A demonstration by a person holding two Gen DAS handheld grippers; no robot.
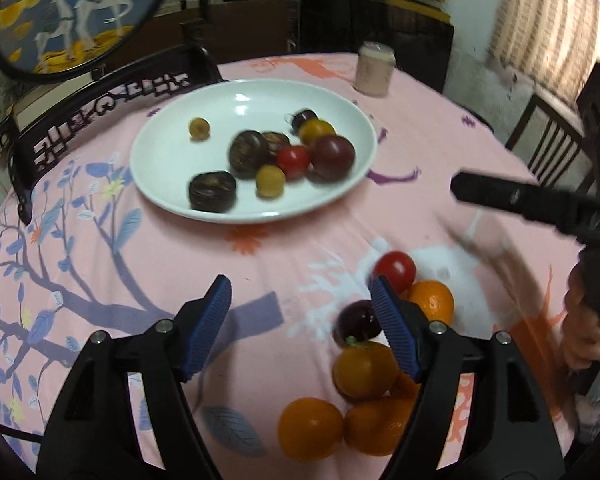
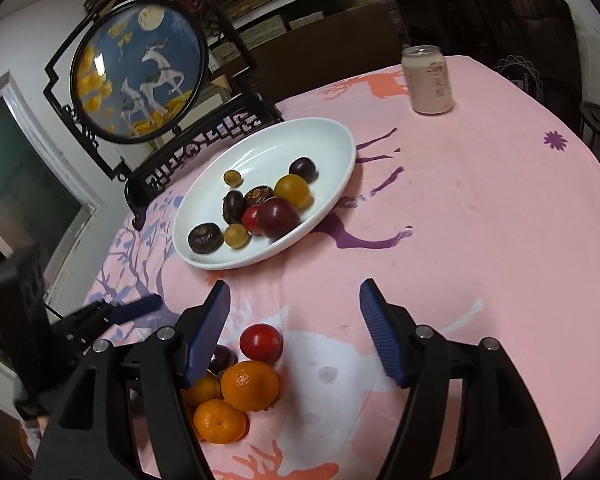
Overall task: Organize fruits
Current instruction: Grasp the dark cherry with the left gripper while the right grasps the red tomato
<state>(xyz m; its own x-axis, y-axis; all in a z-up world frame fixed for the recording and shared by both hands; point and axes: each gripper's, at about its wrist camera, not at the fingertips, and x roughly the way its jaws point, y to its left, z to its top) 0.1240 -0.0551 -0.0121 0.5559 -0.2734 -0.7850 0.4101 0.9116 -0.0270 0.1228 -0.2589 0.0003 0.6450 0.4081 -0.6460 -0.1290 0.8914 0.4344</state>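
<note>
A white plate (image 1: 172, 184) (image 2: 332, 140) on the pink tablecloth holds several small fruits: dark plums, yellow and red tomatoes, brown dates. A loose pile lies nearer: a red tomato (image 1: 394, 270) (image 2: 261, 341), a dark plum (image 1: 358, 320) (image 2: 222, 358) and several oranges (image 1: 310, 428) (image 2: 250, 386). My left gripper (image 1: 300, 328) is open and empty, its right finger over the pile. My right gripper (image 2: 294, 332) is open and empty, the pile by its left finger. The right gripper shows in the left wrist view (image 1: 512, 196); the left gripper's blue finger shows in the right wrist view (image 2: 134, 307).
A pink drink can (image 1: 374, 68) (image 2: 428, 80) stands at the table's far side. A round framed deer picture on a black carved stand (image 1: 72, 12) (image 2: 140, 68) stands behind the plate at the left. A dark chair (image 1: 548, 140) is beyond the right edge.
</note>
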